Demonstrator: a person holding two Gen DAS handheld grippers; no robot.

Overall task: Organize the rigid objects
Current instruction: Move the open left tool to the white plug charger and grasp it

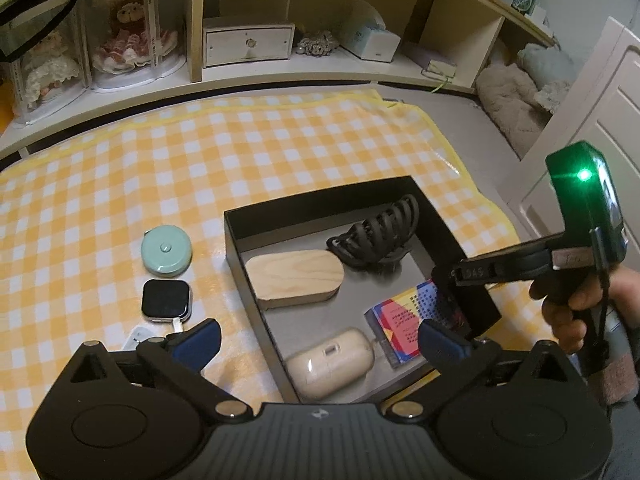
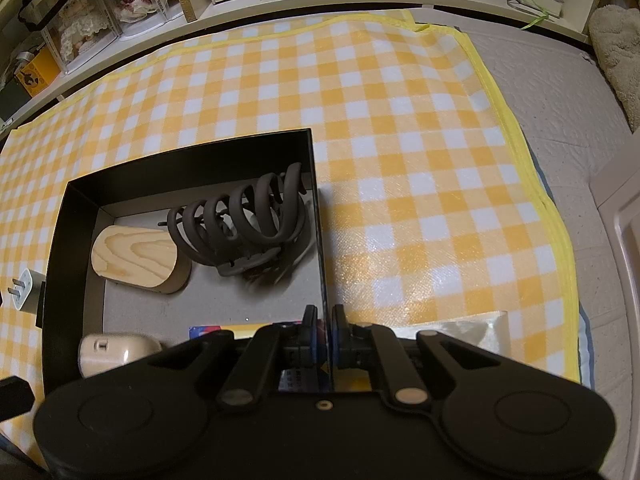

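Looking along the left tongs: blue pads spread wide with nothing between them, hovering above the near edge of the shallow black cardboard box. Inside, on its grey floor: a rounded pale wooden block, a dark brown claw hair clip, a colourful printed card packet and a cream oval earbud case right below the open pads. Outside, on the yellow-and-white checked cloth to the left: a round mint-green tape measure and, just beside it, a black square smartwatch face, both not yet boxed. To the right, the right tongs held in a hand, reaching down onto the box's right wall.

Looking along the right tongs: nearly closed, pinching the thin right wall of the black box, apparently steadying it. Block, clip and cream case visible inside; a white plug adapter outside the left wall.

Next step, as judged: lifting clear without nudging the cream case, swinging left to the watch face or tape measure, closing squarely across the flat sides, keeping the box pinned.
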